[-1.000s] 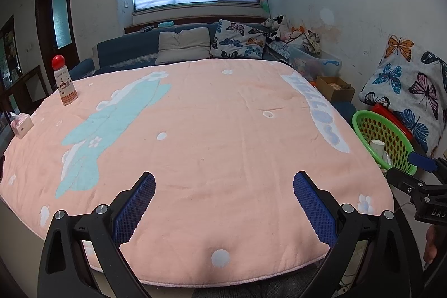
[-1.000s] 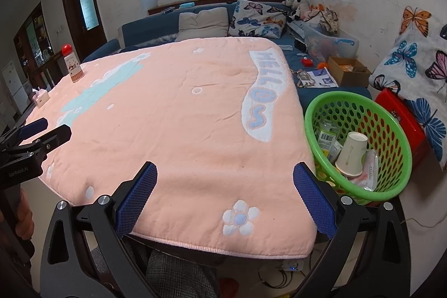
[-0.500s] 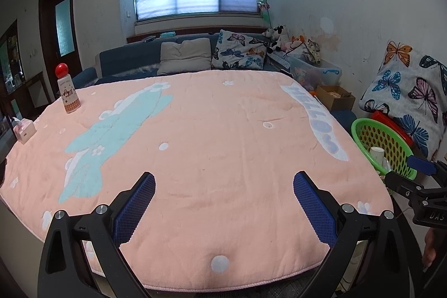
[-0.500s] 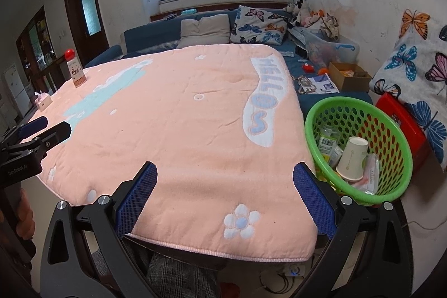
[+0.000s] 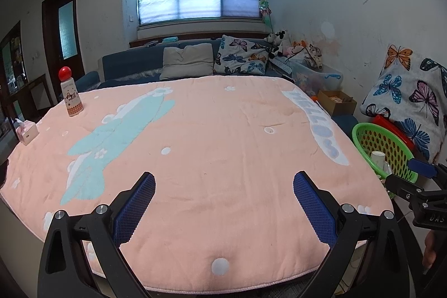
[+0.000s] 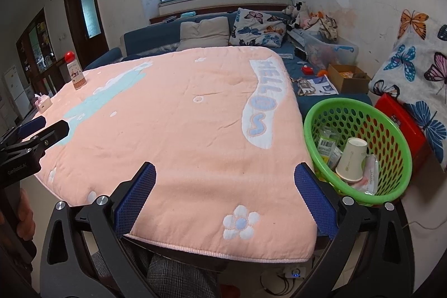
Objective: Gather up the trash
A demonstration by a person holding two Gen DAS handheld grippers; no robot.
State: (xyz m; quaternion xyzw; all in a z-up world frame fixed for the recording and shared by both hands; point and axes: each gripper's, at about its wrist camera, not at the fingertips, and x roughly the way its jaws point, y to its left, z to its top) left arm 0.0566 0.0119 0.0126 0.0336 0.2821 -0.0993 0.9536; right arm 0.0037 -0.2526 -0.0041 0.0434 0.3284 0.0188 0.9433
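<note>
A green plastic basket point(image 6: 313, 141) stands just off the table's right edge and holds a paper cup point(image 6: 351, 159) and several wrappers; it also shows in the left wrist view point(image 5: 363, 130). My left gripper point(image 5: 223, 186) is open and empty above the near edge of the pink tablecloth point(image 5: 218, 136). My right gripper point(image 6: 225, 180) is open and empty above the table's near right corner, just left of the basket. Each gripper shows at the edge of the other's view.
A bottle with a red cap point(image 5: 70, 95) and a small pink tissue box point(image 5: 26, 131) stand at the table's far left. A blue sofa with cushions point(image 5: 187, 64) lies behind. A cardboard box point(image 6: 349, 78), a red box point(image 6: 402, 119) and a butterfly-print cloth point(image 6: 419, 60) are to the right.
Both grippers have drawn back and tilted up a little, so more of the room shows. They stay open and empty.
</note>
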